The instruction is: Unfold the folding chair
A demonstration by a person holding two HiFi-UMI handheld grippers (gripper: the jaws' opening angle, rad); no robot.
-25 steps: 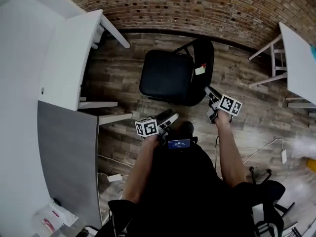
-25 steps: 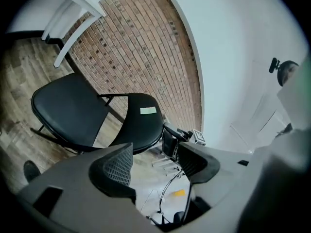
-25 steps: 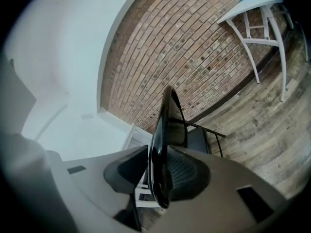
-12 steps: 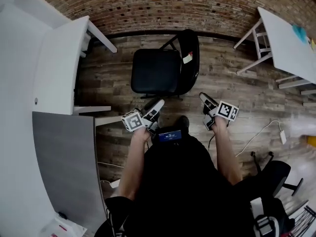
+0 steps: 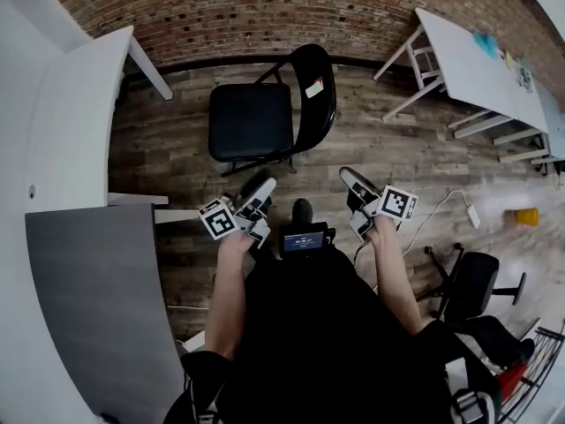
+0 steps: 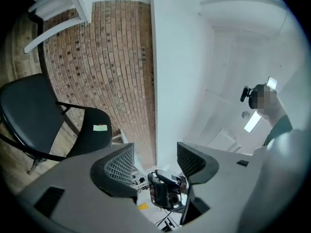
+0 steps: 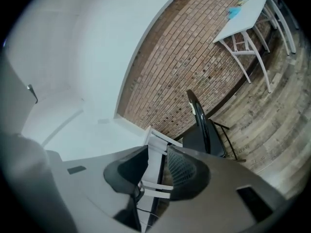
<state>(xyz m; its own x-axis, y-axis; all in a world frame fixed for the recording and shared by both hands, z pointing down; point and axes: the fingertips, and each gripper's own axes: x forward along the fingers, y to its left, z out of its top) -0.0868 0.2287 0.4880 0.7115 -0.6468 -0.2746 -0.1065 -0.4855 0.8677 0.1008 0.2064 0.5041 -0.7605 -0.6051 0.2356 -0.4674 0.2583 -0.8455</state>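
The black folding chair (image 5: 252, 122) stands unfolded on the wooden floor, seat flat and backrest (image 5: 315, 95) upright with a small label on it. Both grippers are held short of it, near the person's body, and touch nothing. My left gripper (image 5: 259, 193) is open, and the left gripper view shows empty space between its jaws (image 6: 155, 161), with the chair (image 6: 29, 115) off to the left. My right gripper (image 5: 347, 179) is open by a narrower gap, also empty (image 7: 156, 171). In the right gripper view the chair (image 7: 206, 130) appears edge-on ahead.
White tables (image 5: 79, 104) and a grey tabletop (image 5: 97, 307) line the left. Another white table (image 5: 477, 69) stands at the far right by the brick wall (image 5: 265, 7). A black office chair (image 5: 472, 285) and a cable with a plug (image 5: 472, 215) lie to the right.
Both grippers have pulled back from the chair toward the person and risen. The right one has left the backrest's side. The chair stays unfolded in place.
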